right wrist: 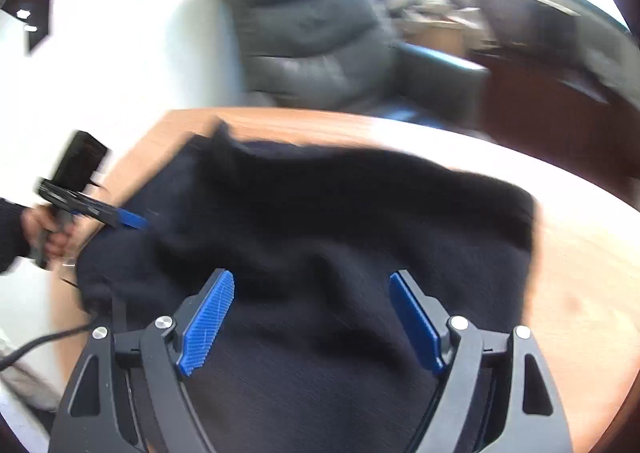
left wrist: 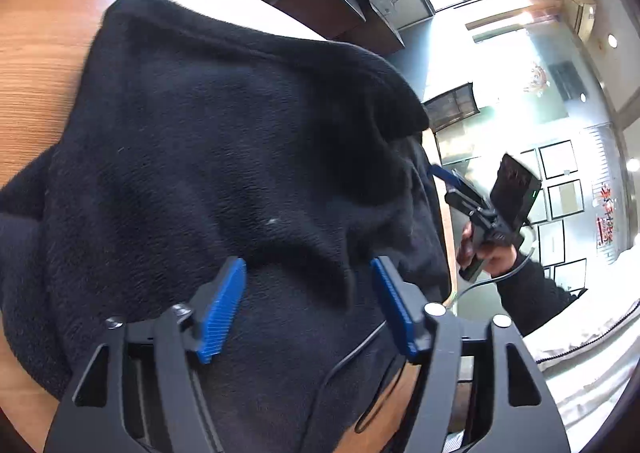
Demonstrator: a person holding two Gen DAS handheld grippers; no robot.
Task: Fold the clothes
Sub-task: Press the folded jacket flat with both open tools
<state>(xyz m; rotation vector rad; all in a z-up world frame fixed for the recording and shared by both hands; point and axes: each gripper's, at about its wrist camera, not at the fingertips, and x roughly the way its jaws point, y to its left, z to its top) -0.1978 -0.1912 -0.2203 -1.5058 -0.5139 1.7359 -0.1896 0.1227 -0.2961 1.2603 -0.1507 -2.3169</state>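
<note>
1. The black fleece garment [left wrist: 208,157] is lying bunched up on the wooden counter [left wrist: 40,53], covering most of it.
2. Left tongs [left wrist: 308,305] sit just over the near part of the fabric, blue pads spread apart, gripping nothing.
3. Right tongs [right wrist: 310,319] are the same deal, wide apart above the cloth.
4. A hand [left wrist: 486,249] holds the right handle at the garment's right edge.
5. A grey armchair [right wrist: 312,37] is off past the far side.
</note>
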